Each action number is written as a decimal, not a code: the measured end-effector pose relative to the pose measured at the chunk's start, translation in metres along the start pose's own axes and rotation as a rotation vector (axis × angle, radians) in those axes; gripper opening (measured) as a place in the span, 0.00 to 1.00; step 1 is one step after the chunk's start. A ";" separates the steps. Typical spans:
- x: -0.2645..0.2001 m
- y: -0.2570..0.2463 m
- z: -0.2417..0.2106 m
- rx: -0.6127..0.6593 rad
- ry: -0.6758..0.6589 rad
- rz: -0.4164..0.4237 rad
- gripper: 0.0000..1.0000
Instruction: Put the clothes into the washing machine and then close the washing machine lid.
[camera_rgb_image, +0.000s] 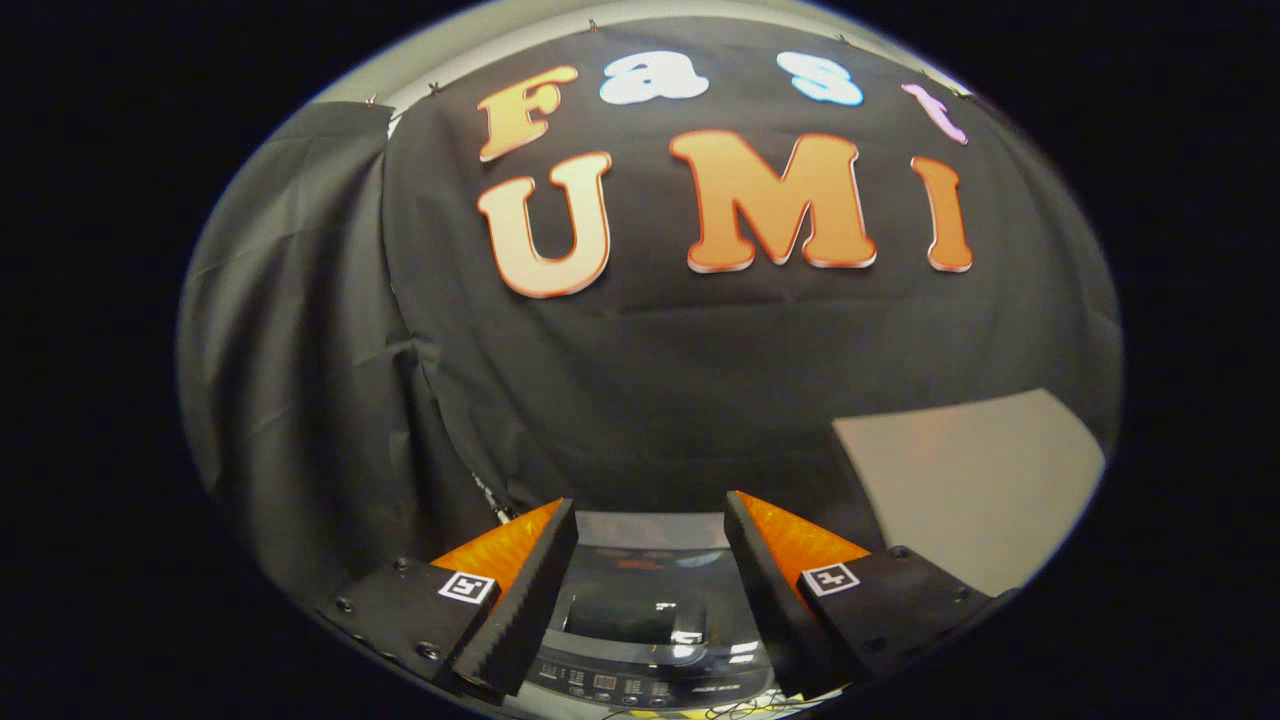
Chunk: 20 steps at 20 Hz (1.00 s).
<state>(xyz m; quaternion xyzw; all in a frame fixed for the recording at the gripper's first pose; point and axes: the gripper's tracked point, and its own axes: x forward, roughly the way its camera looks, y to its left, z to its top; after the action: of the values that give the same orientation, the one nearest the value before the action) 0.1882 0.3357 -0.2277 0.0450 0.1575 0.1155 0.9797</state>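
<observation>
Jaws (650, 515) wide apart and empty, level above the closed washing machine lid (640, 600), facing the booth wall

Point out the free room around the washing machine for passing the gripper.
Open air above the washing machine lid, between it and the black cloth wall. Fingers spread, nothing between them. Crowded toward the control panel, where thin cables lie.

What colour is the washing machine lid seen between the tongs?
Dark, glossy and reflective, seen in the gripper view: the washing machine lid lies between the open tongs, which hold nothing.
</observation>
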 end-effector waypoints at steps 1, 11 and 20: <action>-0.014 -0.008 0.018 -0.010 -0.032 -0.019 0.96; -0.192 -0.116 0.106 -0.055 -0.262 -0.184 0.96; -0.275 -0.205 0.120 -0.018 -0.334 -0.260 0.96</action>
<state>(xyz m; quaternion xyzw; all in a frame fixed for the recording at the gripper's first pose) 0.0159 0.0644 -0.0577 0.0340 -0.0037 -0.0197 0.9992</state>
